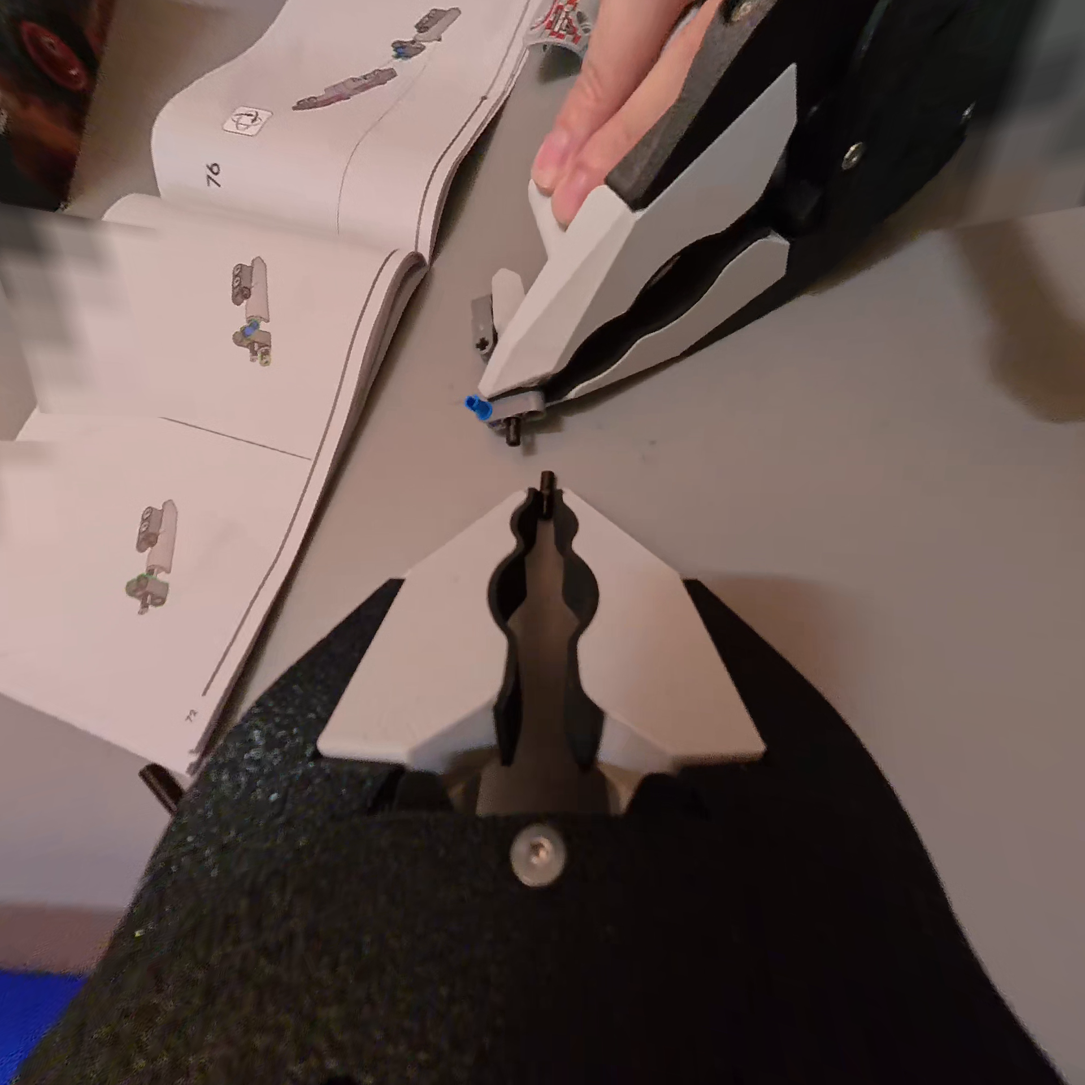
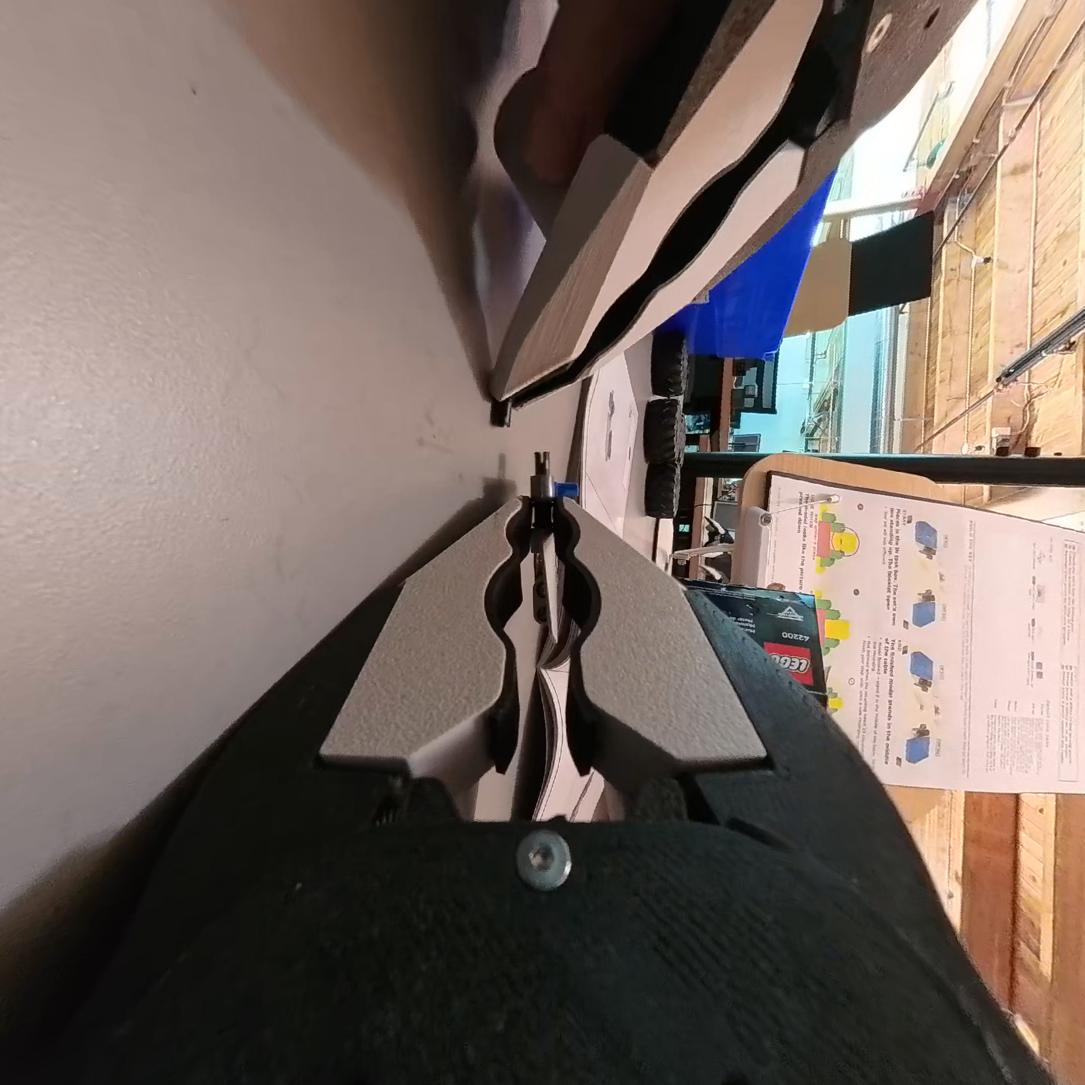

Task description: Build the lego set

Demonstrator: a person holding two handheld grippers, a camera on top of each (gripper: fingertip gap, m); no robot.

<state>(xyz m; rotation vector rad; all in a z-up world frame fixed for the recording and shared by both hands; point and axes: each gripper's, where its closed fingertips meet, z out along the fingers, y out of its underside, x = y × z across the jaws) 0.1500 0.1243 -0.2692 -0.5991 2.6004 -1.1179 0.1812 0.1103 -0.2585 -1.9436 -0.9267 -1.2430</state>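
Plain grey table (image 1: 763,469), open booklet (image 1: 194,352) at the side. Just beside the booklet: right gripper (image 1: 519,405) clamped on a small grey piece (image 1: 519,404) with a blue peg (image 1: 477,407). Nearby, left gripper (image 1: 547,496) pinching a tiny black pin (image 1: 547,490). Probably light, stiff, slippery stuff; best gripped mid-shaft.
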